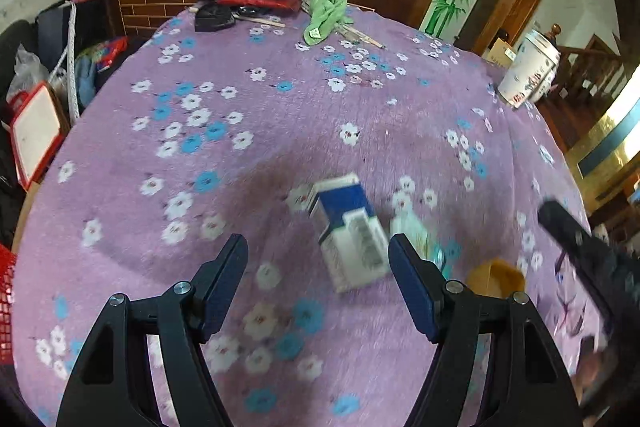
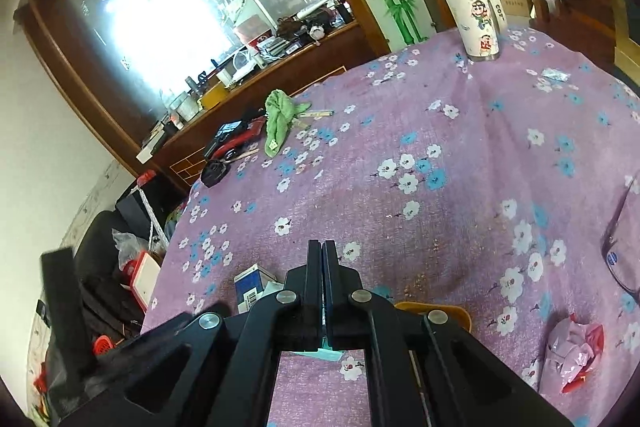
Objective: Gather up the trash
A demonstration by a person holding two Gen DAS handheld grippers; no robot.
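A purple flowered cloth (image 1: 280, 115) covers the table. The left gripper (image 1: 318, 251) hangs wide open, empty, over a blurred blue-white box (image 1: 352, 231). The right gripper (image 2: 322, 255) is closed tight; a teal scrap (image 2: 330, 353) shows beneath, grip unclear. A pink wrapper (image 2: 574, 351) lies near right.

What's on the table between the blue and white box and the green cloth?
Nothing but bare flowery tablecloth lies between the blue and white box and the green cloth; the left wrist view shows it.
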